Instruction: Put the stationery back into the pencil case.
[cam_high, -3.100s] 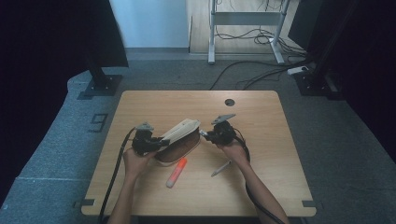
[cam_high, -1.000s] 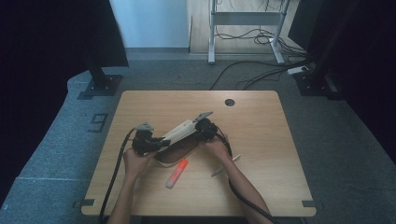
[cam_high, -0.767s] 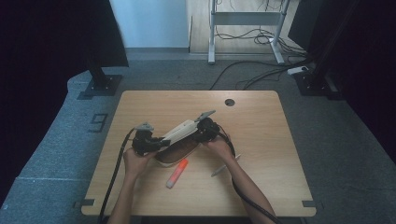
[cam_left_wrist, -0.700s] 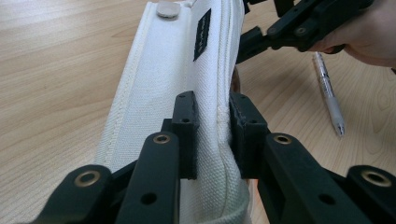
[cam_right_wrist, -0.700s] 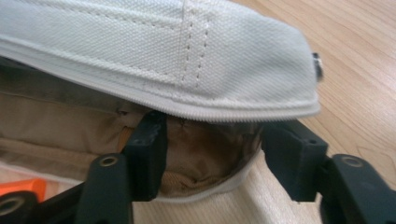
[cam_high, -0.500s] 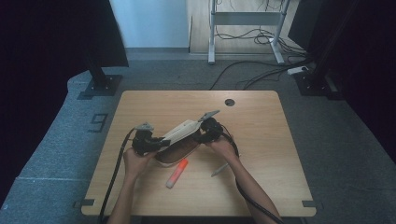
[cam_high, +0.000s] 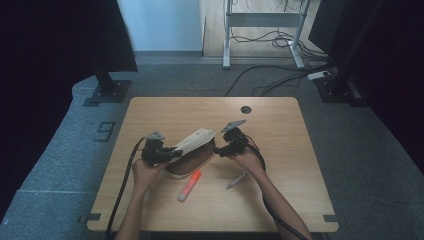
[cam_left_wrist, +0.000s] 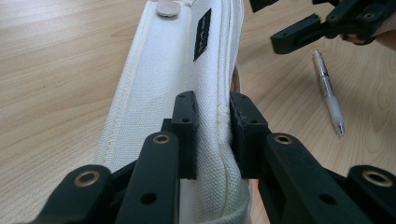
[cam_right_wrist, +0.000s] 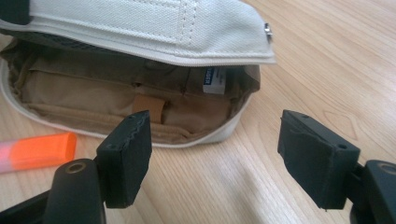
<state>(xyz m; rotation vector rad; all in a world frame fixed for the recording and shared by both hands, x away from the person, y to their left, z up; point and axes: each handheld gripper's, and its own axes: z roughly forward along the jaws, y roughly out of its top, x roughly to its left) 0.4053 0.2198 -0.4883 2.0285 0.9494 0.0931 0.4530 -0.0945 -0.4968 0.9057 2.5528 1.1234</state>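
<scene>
A cream canvas pencil case (cam_high: 192, 150) with a tan lining lies on the wooden table (cam_high: 165, 115), its flap lifted. My left gripper (cam_high: 167, 154) is shut on the flap's edge (cam_left_wrist: 212, 126) and holds it up. My right gripper (cam_high: 217, 148) stands open just right of the case, jaws wide apart with nothing between them (cam_right_wrist: 215, 154). The case's open inside (cam_right_wrist: 140, 105) faces the right gripper. An orange highlighter (cam_high: 189, 185) lies in front of the case. A clear pen (cam_high: 236, 180) lies to its right, by the right forearm.
A round cable hole (cam_high: 245, 109) sits near the table's far edge. Black stands and cables are on the grey floor behind the table. Bare wood lies at the table's back and right.
The right gripper moved in to the case's right end, then drew back a little to the right and now stands open. The left gripper kept hold of the flap.
</scene>
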